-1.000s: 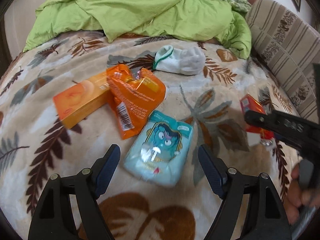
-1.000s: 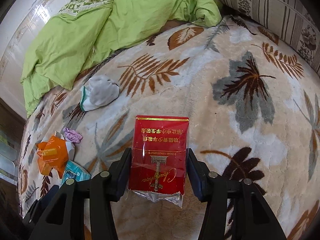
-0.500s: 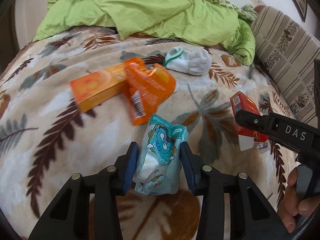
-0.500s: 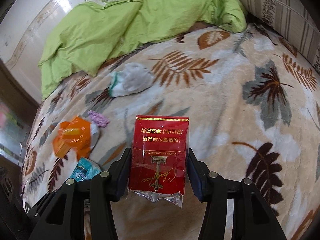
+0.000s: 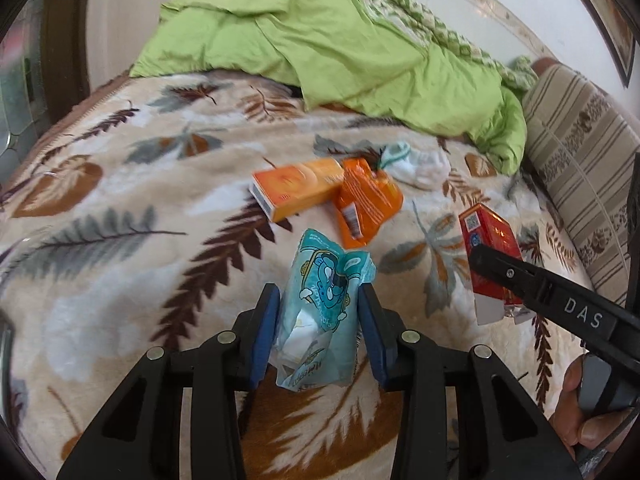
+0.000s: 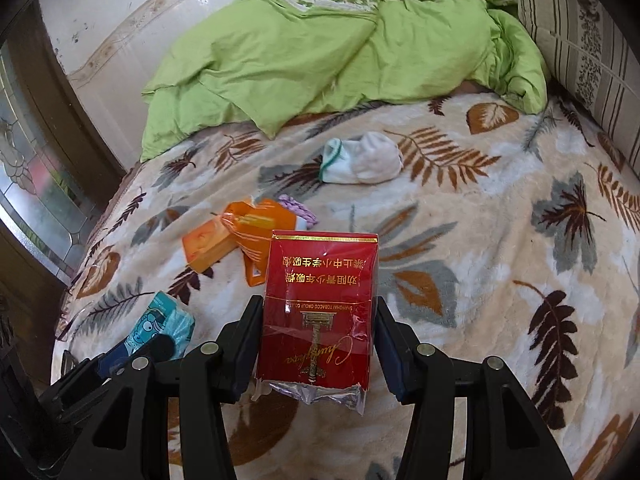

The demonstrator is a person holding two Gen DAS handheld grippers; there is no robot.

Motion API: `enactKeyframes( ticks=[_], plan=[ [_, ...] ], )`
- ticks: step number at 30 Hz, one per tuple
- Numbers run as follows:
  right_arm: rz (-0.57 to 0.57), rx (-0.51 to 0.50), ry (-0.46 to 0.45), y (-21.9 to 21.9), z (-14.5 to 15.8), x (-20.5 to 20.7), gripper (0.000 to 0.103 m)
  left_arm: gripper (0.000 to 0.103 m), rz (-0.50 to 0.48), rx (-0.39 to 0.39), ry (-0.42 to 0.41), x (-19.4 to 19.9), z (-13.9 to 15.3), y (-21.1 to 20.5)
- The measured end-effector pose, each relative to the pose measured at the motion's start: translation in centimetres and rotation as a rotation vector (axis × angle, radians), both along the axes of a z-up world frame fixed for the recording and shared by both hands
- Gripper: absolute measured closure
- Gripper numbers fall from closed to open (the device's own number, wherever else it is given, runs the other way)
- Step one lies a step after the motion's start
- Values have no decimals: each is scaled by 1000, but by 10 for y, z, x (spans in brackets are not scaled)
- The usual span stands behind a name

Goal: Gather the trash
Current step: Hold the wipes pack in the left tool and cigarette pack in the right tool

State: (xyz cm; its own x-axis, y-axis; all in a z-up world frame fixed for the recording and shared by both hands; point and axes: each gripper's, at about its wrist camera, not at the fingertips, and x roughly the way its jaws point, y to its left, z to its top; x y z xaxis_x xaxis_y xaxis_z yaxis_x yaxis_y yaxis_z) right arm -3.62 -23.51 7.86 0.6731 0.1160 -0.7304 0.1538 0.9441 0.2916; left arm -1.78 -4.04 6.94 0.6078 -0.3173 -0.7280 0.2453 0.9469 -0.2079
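Trash, two pieces, already clamped: crumpled light-blue cartoon-printed plastic pouch (image 5: 320, 312) squeezed between blue pads of left gripper (image 5: 319, 330), jaws narrow and pressing on both its sides, long axis running up the frame along the fingers, top end free above the fingertips. Red cardboard cigarette pack with torn foil end (image 6: 320, 304) pinched by right gripper (image 6: 318, 344), jaws at middling width and tight on both long edges, pack upright at bottom centre of the right wrist view, foil hanging toward the camera. Both pieces lifted off the bedding, so nothing lies ahead of either jaw; next move probably a carry to a bin, none visible in either view.

Remaining on the bed, centre of the left wrist view: long orange cardboard box (image 5: 296, 192) lying crosswise, touching a crinkled orange foil wrapper (image 5: 366, 210) just right of it. Small purple scrap (image 6: 300, 210) beside the wrapper, seen from the right wrist. White sock with green cuff (image 6: 362, 162) farther up, likely laundry, not rubbish. Left gripper seemingly nearer the orange pair.

Surface: plush cream blanket with brown and grey leaf print (image 5: 120, 240), soft, uneven. Rumpled lime-green duvet (image 5: 320, 48) across the top, striped bolster cushion (image 5: 580, 152) at right, glazed door at left edge.
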Motion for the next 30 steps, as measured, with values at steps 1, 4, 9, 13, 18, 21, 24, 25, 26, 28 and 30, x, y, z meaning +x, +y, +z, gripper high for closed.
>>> enactKeyframes(
  ticks=[1,4,9,13,18,21,24,25,26,28,30],
  plan=[
    [2,5,-9,1,4,-2,47,64,5,0,-8,-2,4,2],
    [0,-5,-31,4,14,-7,47,64,11,5,-41,-11,17,4],
    [-8,-2,-52,5,24,-21,47,64,13,6,-58,-25,27,7],
    [-15,19,-59,2,28,-34,47,64,17,8,-75,-42,35,10],
    [2,29,-80,7,35,-53,47,64,21,33,-111,-63,45,12],
    [21,31,-95,11,39,-65,47,64,30,38,-119,-75,48,16],
    [34,26,-108,16,43,-74,47,64,42,35,-121,-84,49,24],
    [37,27,-111,17,44,-75,47,64,46,30,-117,-85,48,26],
    [43,27,-113,19,45,-77,47,64,48,25,-111,-85,47,27],
    [53,15,-118,24,48,-78,47,64,52,24,-105,-83,46,29],
    [59,4,-124,26,51,-79,47,64,49,29,-107,-82,46,30]
  ],
)
